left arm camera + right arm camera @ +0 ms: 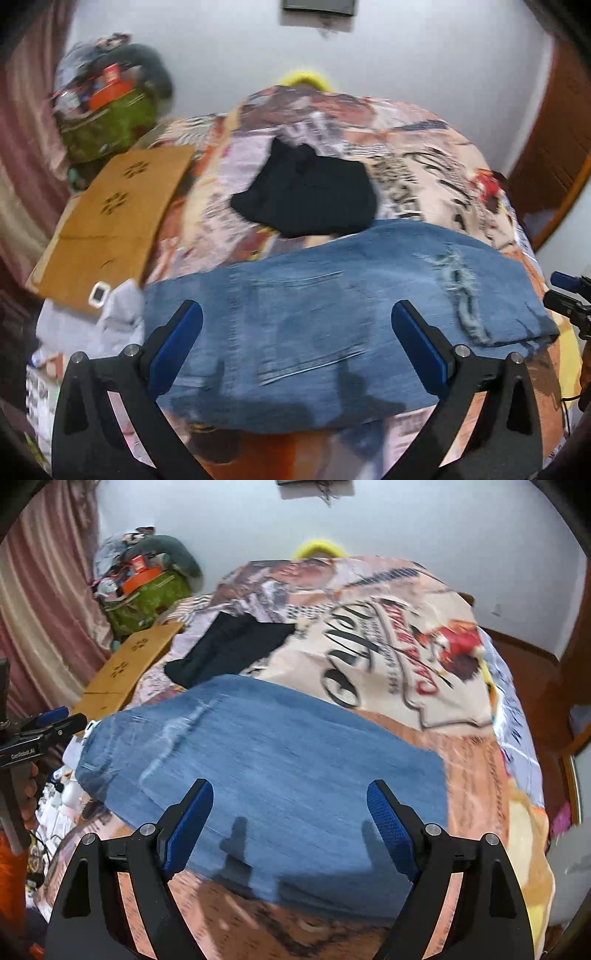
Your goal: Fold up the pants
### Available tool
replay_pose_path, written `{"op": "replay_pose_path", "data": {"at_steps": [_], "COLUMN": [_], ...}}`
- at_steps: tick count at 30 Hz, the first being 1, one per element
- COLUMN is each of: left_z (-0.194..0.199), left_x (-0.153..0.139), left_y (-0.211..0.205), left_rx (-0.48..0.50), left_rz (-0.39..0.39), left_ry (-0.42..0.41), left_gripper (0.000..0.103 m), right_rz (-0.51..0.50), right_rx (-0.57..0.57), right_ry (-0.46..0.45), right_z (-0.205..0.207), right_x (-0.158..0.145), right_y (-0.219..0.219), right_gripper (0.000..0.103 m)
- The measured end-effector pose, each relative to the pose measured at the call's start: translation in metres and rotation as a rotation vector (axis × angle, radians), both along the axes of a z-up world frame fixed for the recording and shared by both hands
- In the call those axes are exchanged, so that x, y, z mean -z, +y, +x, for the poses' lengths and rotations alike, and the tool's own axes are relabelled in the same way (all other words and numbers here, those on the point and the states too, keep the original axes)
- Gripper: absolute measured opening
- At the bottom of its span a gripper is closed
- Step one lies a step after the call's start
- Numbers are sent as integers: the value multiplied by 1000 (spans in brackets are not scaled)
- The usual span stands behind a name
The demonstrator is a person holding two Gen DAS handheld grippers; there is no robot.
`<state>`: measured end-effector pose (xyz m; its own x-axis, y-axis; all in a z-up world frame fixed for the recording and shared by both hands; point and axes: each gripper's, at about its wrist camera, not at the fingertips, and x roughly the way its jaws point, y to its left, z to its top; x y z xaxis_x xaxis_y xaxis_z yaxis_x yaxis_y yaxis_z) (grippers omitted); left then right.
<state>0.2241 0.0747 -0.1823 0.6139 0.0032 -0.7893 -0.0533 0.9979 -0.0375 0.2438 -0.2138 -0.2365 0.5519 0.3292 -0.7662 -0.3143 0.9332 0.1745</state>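
Note:
Blue ripped jeans (314, 314) lie folded flat across the printed bedspread (424, 166), and they also show in the right wrist view (277, 768). My left gripper (295, 321) is open and empty, hovering above the left part of the jeans. My right gripper (290, 801) is open and empty, hovering above the jeans' right part. The left gripper shows at the left edge of the right wrist view (48, 723); the right gripper shows at the right edge of the left wrist view (569, 295).
A folded black garment (306, 195) lies on the bed beyond the jeans. A brown cardboard sheet (110, 218) lies at the bed's left side. A green bag (107, 129) with clutter stands by the curtain. A wooden door (554, 147) is at the right.

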Motion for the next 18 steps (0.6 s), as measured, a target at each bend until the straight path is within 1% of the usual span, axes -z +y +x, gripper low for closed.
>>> {"op": "replay_pose_path", "data": {"at_steps": [2,4,8,10,11,14,16,18], "left_z": [-4,-10,-22,-28,-31,-38,-41,-42], "left_x": [6,16,41,57,68,98,111,125], "left_y": [20,39,74,88,94,102,103,105], "left_rx": [-41,-78,-145,-188,-207,-245,-265,-264], "left_rz": [-5,-32,-132,-206,-266,-416,-465,-545], "left_ry": [24,58,141,188,215,290,316,342], "left_gripper": [103,103,103,103,103,103,103,103], "right_rz": [-8,-22,-54,-49,-48,-33,-36,-42], "right_rx": [-21,-49,-89,-87,-83,-80,-77,-76], "right_ry": [11,36,87,100,97,113,119,115], "right_z": [2,5,6,5,5,6,7,6], "right_x": [5,15,35,41,41,42,42,42], "right_y": [11,24,41,43,43,39,39,40], "right_gripper": [84,84,84,86,89,90,92,92]}}
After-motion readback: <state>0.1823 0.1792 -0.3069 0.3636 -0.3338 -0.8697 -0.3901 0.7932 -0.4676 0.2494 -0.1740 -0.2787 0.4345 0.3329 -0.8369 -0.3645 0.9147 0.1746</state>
